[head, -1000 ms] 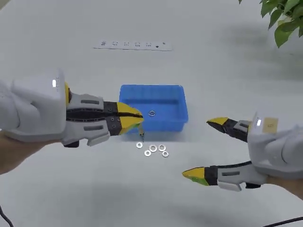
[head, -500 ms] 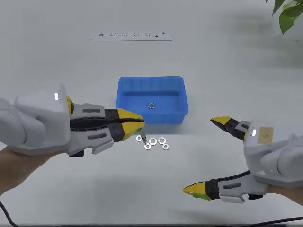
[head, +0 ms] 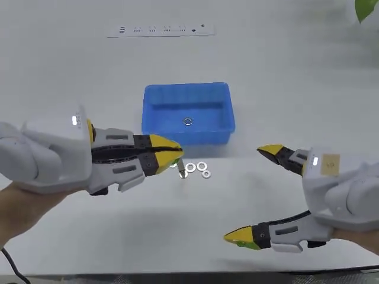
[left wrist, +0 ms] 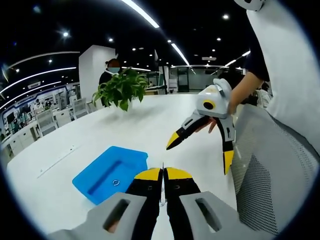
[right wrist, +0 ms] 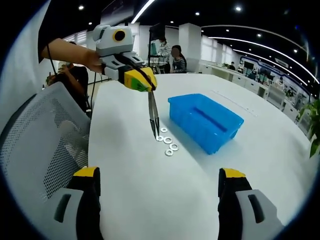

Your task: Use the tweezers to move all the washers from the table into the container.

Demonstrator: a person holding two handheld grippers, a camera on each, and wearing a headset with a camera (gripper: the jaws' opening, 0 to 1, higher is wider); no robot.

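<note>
Left gripper [head: 176, 155] clamps the tweezers [right wrist: 154, 116], tips probing washers [head: 202, 167] beside the container [head: 207, 137]. Right gripper [head: 243, 194] gapes empty, standing clear.

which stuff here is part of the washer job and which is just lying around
Job: tweezers in the shut left gripper; loose washers; blue container.
Lying about: power strip; plant; mesh chair.

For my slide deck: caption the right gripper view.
Left gripper holds tweezers tip-down at loose washers beside a blue container on a white table.
</note>
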